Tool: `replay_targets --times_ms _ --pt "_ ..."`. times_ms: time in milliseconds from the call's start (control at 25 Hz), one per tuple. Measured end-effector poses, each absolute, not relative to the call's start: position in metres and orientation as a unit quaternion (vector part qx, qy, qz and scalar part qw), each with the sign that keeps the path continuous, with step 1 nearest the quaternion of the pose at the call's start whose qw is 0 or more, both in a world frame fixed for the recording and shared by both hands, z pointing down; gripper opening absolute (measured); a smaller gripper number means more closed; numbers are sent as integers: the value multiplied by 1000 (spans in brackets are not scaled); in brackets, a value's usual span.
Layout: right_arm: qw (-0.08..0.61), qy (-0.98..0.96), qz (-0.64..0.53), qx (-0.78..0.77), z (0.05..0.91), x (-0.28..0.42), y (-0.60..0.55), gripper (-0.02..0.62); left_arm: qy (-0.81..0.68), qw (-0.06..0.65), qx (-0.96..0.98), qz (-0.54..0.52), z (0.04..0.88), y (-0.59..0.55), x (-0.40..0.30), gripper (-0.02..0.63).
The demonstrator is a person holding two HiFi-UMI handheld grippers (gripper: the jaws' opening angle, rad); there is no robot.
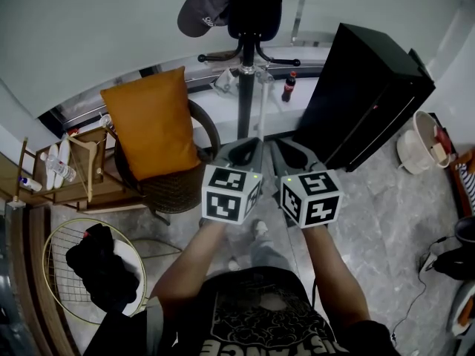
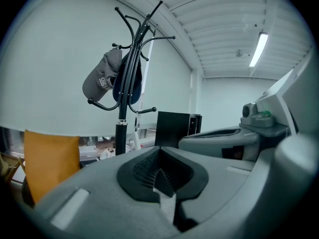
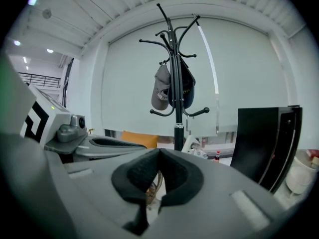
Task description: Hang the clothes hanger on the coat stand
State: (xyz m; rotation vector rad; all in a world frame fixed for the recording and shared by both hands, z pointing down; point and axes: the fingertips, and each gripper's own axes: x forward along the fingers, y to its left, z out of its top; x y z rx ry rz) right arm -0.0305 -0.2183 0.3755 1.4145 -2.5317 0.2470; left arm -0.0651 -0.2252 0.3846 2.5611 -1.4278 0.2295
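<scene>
A wooden clothes hanger [image 1: 90, 167] leans on a wooden rack [image 1: 52, 191] at the far left, well away from both grippers. The black coat stand [image 1: 246, 87] rises straight ahead of me, also in the left gripper view [image 2: 121, 118] and the right gripper view [image 3: 175, 113]. A grey cap [image 1: 199, 10] and a dark cap [image 1: 254, 6] hang on its hooks. My left gripper [image 1: 245, 144] and right gripper [image 1: 285, 145] are side by side and point at the stand's pole. The left gripper [image 2: 159, 172] is shut and empty. The right gripper [image 3: 158, 152] also has its jaws together with nothing held.
A wicker chair [image 1: 178, 188] with an orange cushion [image 1: 152, 121] stands left of the stand. A tall black cabinet [image 1: 364, 95] is on the right. A wire basket [image 1: 74, 273] with dark clothes sits at lower left. A cola bottle [image 1: 289, 87] stands behind the stand.
</scene>
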Motion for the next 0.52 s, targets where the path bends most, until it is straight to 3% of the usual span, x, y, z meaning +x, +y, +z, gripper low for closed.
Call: replay_targets --times_ms 520 --pt "118 -864 80 483 374 -22 -212 0 -477 100 869 85 385 -220 -52 5"
